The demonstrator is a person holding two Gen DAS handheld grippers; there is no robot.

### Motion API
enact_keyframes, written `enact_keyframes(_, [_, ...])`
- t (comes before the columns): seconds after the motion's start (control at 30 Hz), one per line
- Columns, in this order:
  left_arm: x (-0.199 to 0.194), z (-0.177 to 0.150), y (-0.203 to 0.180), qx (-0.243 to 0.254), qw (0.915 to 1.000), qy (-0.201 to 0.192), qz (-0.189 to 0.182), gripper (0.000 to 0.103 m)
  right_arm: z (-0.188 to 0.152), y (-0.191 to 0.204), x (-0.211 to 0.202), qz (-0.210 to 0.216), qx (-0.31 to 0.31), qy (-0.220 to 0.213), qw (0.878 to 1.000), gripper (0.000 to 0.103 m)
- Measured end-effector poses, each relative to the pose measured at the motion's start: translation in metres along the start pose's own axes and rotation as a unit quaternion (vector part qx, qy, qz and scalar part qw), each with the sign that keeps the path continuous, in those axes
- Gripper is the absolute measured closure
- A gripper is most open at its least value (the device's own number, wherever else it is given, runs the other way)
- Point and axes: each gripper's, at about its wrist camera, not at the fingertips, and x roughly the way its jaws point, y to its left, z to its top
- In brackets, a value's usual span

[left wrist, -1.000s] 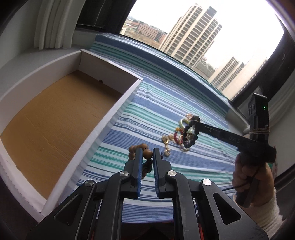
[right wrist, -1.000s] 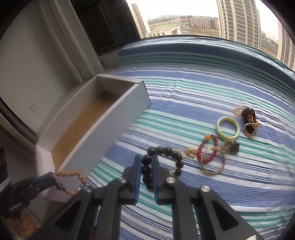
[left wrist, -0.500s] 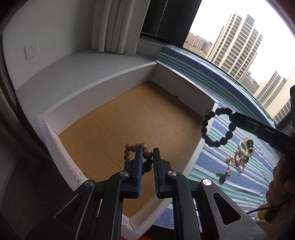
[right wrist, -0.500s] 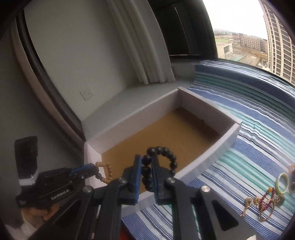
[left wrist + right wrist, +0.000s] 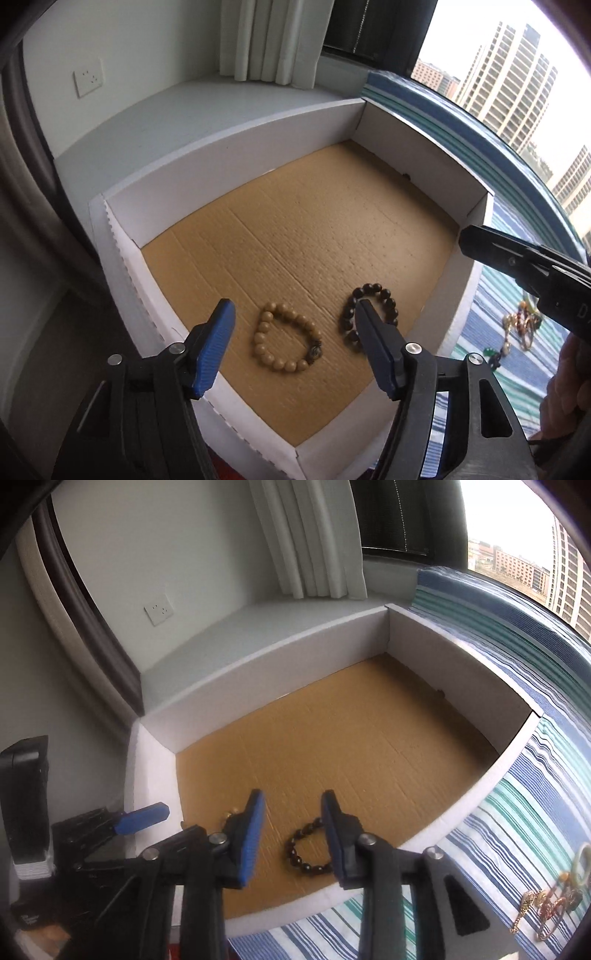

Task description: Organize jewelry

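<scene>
two bead bracelets lie in the white cardboard box (image 5: 229, 155)

my left hand-held gripper (image 5: 295, 314) and right hand-held gripper (image 5: 293, 805) gape wide, holding nothing; the round tan wooden bracelet (image 5: 286, 341) and glossy dark bracelet (image 5: 371, 314) rest side by side, apart, on its corrugated brown floor.

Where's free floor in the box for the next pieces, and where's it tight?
Free: box floor from the tan bead bracelet and dark bead bracelet back to the far wall and far corners. Tight: the near edge, where both bracelets lie under the open left gripper and right gripper. Loose jewelry crowds the striped cloth.
</scene>
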Motion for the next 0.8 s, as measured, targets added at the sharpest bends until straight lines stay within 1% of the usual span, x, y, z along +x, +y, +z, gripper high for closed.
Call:
enact_keyframes(0.07, [-0.007,-0.001,-0.004,0.000,0.9999,-0.009,-0.010,0.032,0.000,-0.001,-0.016,-0.001,-0.001,-0.016,1.000,0.069])
enact_keyframes(0.13, [-0.015,-0.004,-0.013,0.006,0.9996,-0.017,-0.022,0.029,-0.005,-0.004,-0.035,-0.010,-0.002,-0.034,0.999,0.055])
enact_keyframes(0.17, [-0.020,-0.006,-0.020,0.013,0.9993,-0.023,-0.028,0.029,-0.008,-0.005,-0.044,-0.018,-0.003,-0.041,0.999,0.053])
enact_keyframes(0.27, [-0.032,-0.015,-0.047,0.045,0.9971,-0.040,-0.046,0.023,-0.023,-0.009,-0.065,-0.043,-0.008,-0.051,0.998,0.052])
enact_keyframes(0.33, [-0.039,-0.023,-0.070,0.072,0.9943,-0.050,-0.061,0.019,-0.036,-0.014,-0.079,-0.064,-0.008,-0.057,0.996,0.052])
enact_keyframes(0.4, [-0.044,-0.031,-0.093,0.098,0.9905,-0.057,-0.078,0.015,-0.052,-0.021,-0.095,-0.080,-0.003,-0.067,0.995,0.051])
enact_keyframes(0.47, [-0.046,-0.040,-0.115,0.120,0.9862,-0.062,-0.095,0.011,-0.070,-0.033,-0.114,-0.097,0.006,-0.080,0.992,0.046])
enact_keyframes(0.5, [-0.045,-0.044,-0.125,0.129,0.9846,-0.062,-0.100,0.009,-0.080,-0.039,-0.124,-0.111,0.009,-0.088,0.990,0.041])
enact_keyframes(0.53, [-0.043,-0.049,-0.136,0.138,0.9828,-0.060,-0.107,0.008,-0.091,-0.045,-0.133,-0.127,0.012,-0.096,0.987,0.039])
enact_keyframes(0.6, [-0.039,-0.059,-0.157,0.158,0.9788,-0.053,-0.120,0.008,-0.112,-0.058,-0.149,-0.159,0.022,-0.107,0.981,0.039])
enact_keyframes(0.7, [-0.032,-0.077,-0.186,0.187,0.9717,-0.048,-0.136,0.008,-0.144,-0.078,-0.166,-0.197,0.042,-0.108,0.974,0.036])
enact_keyframes(0.8, [-0.027,-0.095,-0.207,0.212,0.9661,-0.042,-0.142,0.008,-0.177,-0.097,-0.176,-0.238,0.056,-0.096,0.965,0.034])
